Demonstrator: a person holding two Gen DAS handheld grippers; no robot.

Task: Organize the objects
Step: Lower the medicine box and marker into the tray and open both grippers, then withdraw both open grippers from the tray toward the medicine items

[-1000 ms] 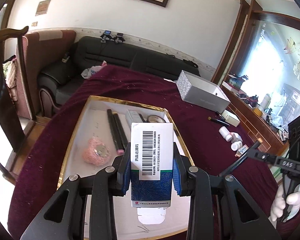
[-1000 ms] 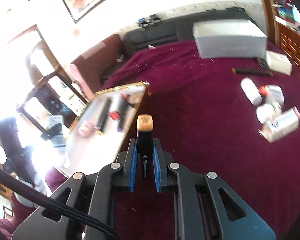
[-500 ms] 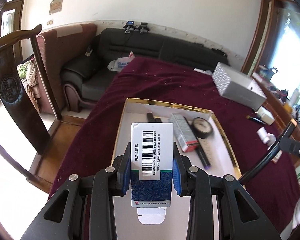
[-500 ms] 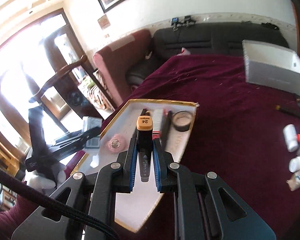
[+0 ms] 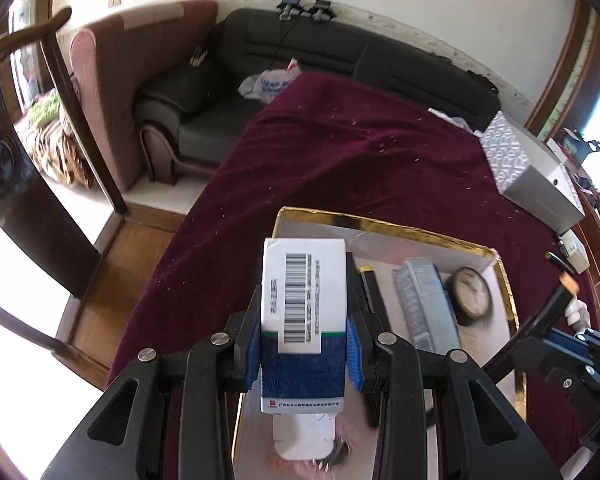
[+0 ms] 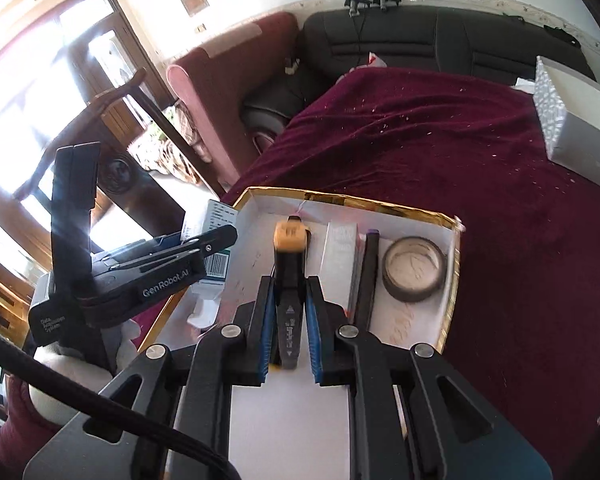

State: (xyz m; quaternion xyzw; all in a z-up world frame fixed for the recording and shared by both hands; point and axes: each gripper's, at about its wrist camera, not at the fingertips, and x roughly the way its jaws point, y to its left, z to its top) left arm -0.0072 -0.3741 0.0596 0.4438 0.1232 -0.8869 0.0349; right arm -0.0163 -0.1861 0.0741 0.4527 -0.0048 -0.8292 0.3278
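Observation:
My left gripper [image 5: 303, 344] is shut on a white and blue medicine box [image 5: 304, 304] with a barcode, held above the left part of a white tray with a gold rim [image 5: 384, 225]. My right gripper [image 6: 287, 320] is shut on a black marker with an orange cap [image 6: 289, 264], held over the same tray [image 6: 348, 200]. The left gripper and its box [image 6: 216, 240] also show at the tray's left edge in the right wrist view. The marker's tip [image 5: 567, 282] shows at the right in the left wrist view.
In the tray lie a silver box [image 6: 342, 256], a black pen [image 6: 369, 276] and a roll of tape [image 6: 414, 274]. A grey patterned box [image 5: 532, 176] stands on the maroon cloth [image 5: 360, 160] at far right. A black sofa [image 5: 300, 64] is beyond, a wooden chair [image 5: 28, 120] at left.
Both grippers have moved over the tray and lower toward it, each still holding its object. The right gripper swung left from the bare cloth to above the tray.

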